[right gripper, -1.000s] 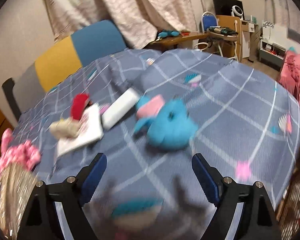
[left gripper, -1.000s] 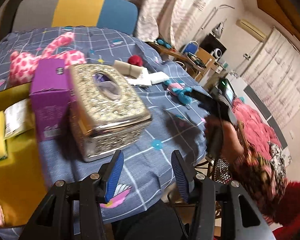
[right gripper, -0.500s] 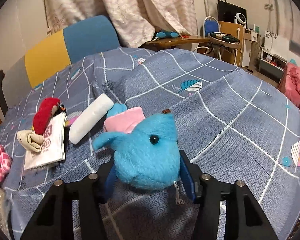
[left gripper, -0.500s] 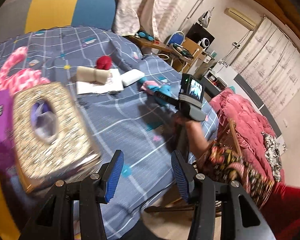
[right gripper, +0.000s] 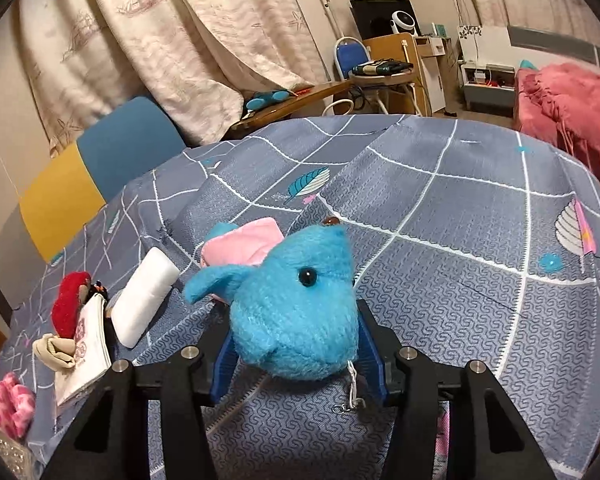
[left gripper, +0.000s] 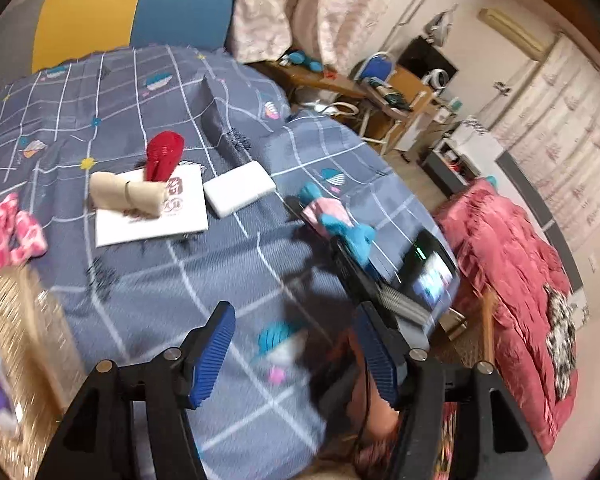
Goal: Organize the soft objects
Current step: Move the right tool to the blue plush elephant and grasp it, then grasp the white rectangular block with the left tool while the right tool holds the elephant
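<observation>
Curtains [right gripper: 188, 40] behind chair [right gripper: 100, 176], desk [right gripper: 300, 98] w/ clutter.

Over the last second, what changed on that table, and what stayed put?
The right gripper moved in on the blue plush toy and shut on it. The left gripper swung away from the gold tissue box and is open, as before. The white booklet, red toy and white sponge stayed put.

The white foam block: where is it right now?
In the right wrist view the white foam block lies on the tablecloth, left of the blue plush toy and right of the booklet.
</observation>
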`<state>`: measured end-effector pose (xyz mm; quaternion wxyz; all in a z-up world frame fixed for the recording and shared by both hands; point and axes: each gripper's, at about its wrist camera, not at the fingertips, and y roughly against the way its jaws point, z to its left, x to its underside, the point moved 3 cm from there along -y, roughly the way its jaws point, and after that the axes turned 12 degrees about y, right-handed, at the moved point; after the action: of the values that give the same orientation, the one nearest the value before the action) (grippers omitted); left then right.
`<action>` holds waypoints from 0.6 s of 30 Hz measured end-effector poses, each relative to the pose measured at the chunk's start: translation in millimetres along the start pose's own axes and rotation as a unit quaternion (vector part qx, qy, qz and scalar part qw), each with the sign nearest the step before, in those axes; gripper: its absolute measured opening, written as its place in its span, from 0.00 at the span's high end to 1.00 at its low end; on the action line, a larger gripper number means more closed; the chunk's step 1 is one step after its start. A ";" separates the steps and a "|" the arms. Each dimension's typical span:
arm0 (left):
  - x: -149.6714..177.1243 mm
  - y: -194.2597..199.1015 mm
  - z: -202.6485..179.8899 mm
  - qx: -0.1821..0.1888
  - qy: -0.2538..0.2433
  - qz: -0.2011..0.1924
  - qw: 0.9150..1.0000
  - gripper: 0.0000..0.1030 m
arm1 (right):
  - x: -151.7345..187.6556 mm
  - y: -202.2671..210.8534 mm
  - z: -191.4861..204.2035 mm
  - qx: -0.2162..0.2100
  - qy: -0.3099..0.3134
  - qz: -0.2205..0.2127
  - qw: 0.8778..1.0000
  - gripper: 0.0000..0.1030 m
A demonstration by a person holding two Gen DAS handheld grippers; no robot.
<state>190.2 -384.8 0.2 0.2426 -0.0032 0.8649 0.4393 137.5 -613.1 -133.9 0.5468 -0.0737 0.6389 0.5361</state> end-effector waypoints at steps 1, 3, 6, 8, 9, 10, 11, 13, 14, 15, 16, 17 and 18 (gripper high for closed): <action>-11.8 -15.6 -1.7 -0.007 0.008 0.009 1.000 0.38 | 0.3 -0.1 -0.5 -0.003 -0.002 -0.001 1.000 0.47; -26.3 -38.6 -2.9 -0.035 0.016 0.019 0.999 0.37 | 1.8 -0.7 -3.6 -0.011 -0.009 -0.003 1.000 0.47; -47.3 -76.4 -7.5 -0.083 -0.013 0.030 0.996 0.37 | 5.0 -0.3 -8.9 -0.024 -0.027 -0.009 0.999 0.46; -62.0 -101.0 -8.9 -0.111 -0.041 0.032 0.992 0.37 | 6.6 -1.3 -10.7 -0.029 -0.037 -0.010 0.999 0.45; -69.3 -114.1 -9.4 -0.123 -0.058 0.034 0.990 0.37 | 6.5 -2.4 -12.1 -0.032 -0.041 -0.010 0.999 0.45; -73.1 -125.5 -10.0 -0.128 -0.076 0.039 0.988 0.37 | 6.9 -3.2 -12.5 -0.034 -0.043 -0.011 0.998 0.45; -77.3 -136.4 -9.9 -0.132 -0.094 0.047 0.986 0.37 | 7.1 -4.3 -13.3 -0.036 -0.045 -0.010 0.998 0.45; -86.8 -156.7 -6.0 -0.146 -0.122 0.057 0.980 0.37 | 7.9 -6.2 -13.8 -0.038 -0.048 -0.008 0.998 0.45; -92.4 -166.2 -2.7 -0.156 -0.134 0.060 0.977 0.37 | 8.2 -6.3 -14.2 -0.039 -0.050 -0.009 0.998 0.44; -96.7 -171.4 -0.5 -0.165 -0.139 0.060 0.974 0.37 | 8.4 -6.2 -14.4 -0.040 -0.051 -0.011 0.998 0.44; -103.2 -179.2 1.6 -0.173 -0.155 0.057 0.971 0.36 | 8.7 -6.2 -14.4 -0.040 -0.051 -0.012 0.998 0.44; -108.1 -185.7 2.4 -0.176 -0.171 0.057 0.968 0.32 | 9.0 -6.1 -14.8 -0.041 -0.052 -0.013 0.998 0.44; -111.3 -192.9 3.9 -0.184 -0.186 0.061 0.963 0.31 | 9.4 -6.0 -15.2 -0.042 -0.053 -0.014 0.998 0.44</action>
<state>332.2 -523.3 -101.0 0.3671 0.0866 0.7074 0.5978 128.5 -622.6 -147.5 0.5842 -0.0771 0.5845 0.5578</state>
